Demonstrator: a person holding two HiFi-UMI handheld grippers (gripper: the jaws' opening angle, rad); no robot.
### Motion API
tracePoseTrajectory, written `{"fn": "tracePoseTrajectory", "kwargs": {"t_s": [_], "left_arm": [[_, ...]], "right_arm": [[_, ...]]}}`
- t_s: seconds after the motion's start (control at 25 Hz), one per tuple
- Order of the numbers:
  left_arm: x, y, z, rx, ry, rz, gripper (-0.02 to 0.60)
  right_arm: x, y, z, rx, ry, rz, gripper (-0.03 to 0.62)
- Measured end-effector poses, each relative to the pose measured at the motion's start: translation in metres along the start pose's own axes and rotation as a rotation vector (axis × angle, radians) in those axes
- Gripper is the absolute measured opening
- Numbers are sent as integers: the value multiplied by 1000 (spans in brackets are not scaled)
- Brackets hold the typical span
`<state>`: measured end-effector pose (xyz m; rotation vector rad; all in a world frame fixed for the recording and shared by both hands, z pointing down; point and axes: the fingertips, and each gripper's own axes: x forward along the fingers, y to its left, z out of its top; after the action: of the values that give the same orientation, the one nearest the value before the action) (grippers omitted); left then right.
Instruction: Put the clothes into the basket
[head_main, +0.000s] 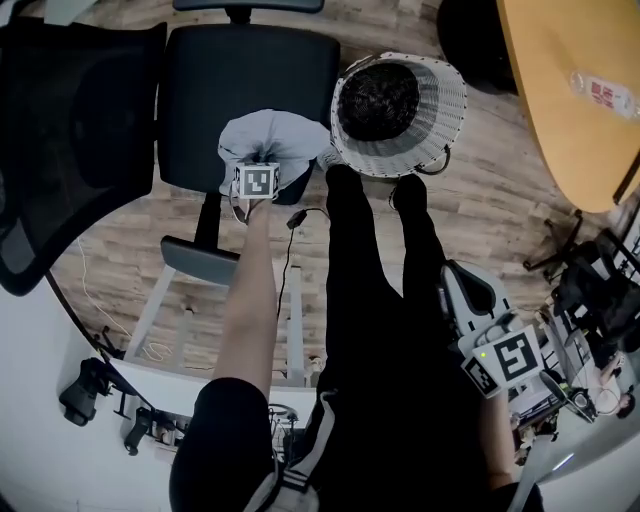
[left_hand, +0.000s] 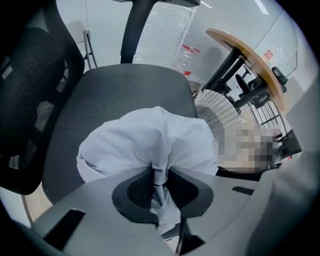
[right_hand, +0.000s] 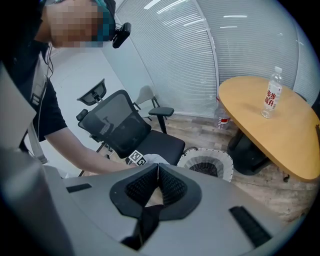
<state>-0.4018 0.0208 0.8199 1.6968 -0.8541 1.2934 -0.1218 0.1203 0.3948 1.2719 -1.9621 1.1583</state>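
Note:
A pale grey garment (head_main: 278, 138) lies bunched on the seat of a black office chair (head_main: 235, 80). My left gripper (head_main: 258, 172) points down onto it and is shut on a fold of the cloth (left_hand: 159, 185), which is pinched between the jaws. The white woven basket (head_main: 447, 112) stands on the floor just right of the chair, its inside dark; it also shows as the basket (left_hand: 218, 114) in the left gripper view and the basket (right_hand: 226, 167) in the right one. My right gripper (head_main: 472, 292) hangs low at the right, shut (right_hand: 157, 169), with nothing in it.
A second black mesh chair (head_main: 60, 140) stands at the left. A round wooden table (head_main: 570, 100) with a water bottle (right_hand: 271, 99) is to the right of the basket. The person's dark legs (head_main: 380, 300) stand between chair and basket. A cable (head_main: 290, 250) hangs by the chair.

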Motion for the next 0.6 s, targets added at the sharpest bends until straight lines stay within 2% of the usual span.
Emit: {"fn": "tracePoseTrajectory", "kwargs": {"t_s": [0.24,0.6], "left_arm": [[-25,-10,-7,-14,-7,-13,64],[-73,-22,5,45,-38,-4,64]], "right_arm": [[-1,10,9,-14,-41,26,17],[-8,19,40,-57,-161,78,17]]}}
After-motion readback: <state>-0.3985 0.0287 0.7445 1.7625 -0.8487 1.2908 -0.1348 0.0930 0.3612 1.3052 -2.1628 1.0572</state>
